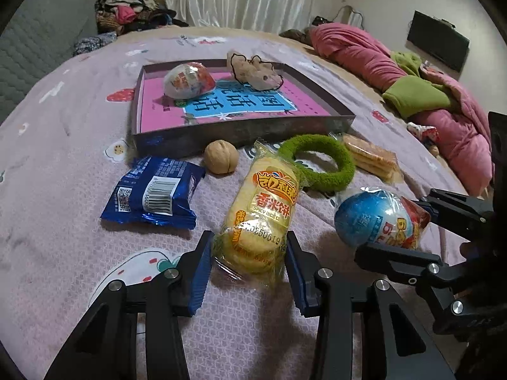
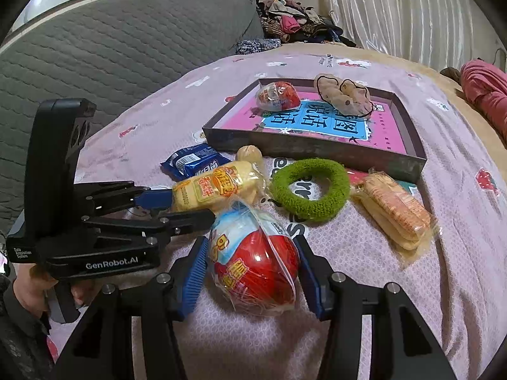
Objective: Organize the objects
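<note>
Both tools grip snacks on the bed: left tool (image 1: 248, 266) pinches the rice cracker pack (image 1: 258, 209); right tool (image 2: 252, 272) clamps the wrapped egg toy (image 2: 253, 256). Current step: grasping. Next: lift both clear, carry into the tray (image 1: 240, 133) beyond.

In the tray (image 1: 240, 133): one wrapped egg (image 1: 188, 80), one beige scrunchie (image 1: 256, 74). Before the tray: one egg (image 1: 377, 217), two rice-cracker packs (image 1: 258, 218) (image 1: 370, 156), one walnut (image 1: 221, 156), one blue packet (image 1: 152, 194), one green scrunchie (image 1: 320, 161).
</note>
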`<state>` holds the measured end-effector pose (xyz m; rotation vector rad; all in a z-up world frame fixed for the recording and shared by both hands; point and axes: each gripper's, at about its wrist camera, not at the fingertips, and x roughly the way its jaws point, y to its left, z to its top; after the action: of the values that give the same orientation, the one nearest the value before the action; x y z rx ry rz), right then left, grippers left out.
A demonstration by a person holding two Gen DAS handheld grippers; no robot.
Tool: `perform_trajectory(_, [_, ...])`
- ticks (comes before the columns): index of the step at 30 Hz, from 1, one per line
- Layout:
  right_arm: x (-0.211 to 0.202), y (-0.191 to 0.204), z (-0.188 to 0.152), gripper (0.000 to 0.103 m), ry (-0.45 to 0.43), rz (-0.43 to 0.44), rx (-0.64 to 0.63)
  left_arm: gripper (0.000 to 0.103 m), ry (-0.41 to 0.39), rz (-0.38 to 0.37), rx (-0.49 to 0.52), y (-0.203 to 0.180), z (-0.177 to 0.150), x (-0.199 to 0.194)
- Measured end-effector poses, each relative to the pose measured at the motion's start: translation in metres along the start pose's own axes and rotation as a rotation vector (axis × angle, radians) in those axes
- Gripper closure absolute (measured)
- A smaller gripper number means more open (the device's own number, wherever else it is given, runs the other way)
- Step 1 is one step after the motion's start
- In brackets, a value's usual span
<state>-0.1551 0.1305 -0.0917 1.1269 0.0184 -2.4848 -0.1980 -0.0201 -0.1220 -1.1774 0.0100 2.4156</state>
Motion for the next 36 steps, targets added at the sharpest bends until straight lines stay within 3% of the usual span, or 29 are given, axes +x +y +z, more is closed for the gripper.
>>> perform_trajectory(15, [-0.049,0.003,0.015,0.049,-0.084,-0.012,0.016,0.058,-0.070,0.096,-0.017,-0.013,0.010,-0.056])
perform_trajectory(36, [-0.153,0.008,0.030,0.049,-0.224,-0.061,0.030,0.058,-0.176,0.200,-0.026,-0.081,0.036,-0.154])
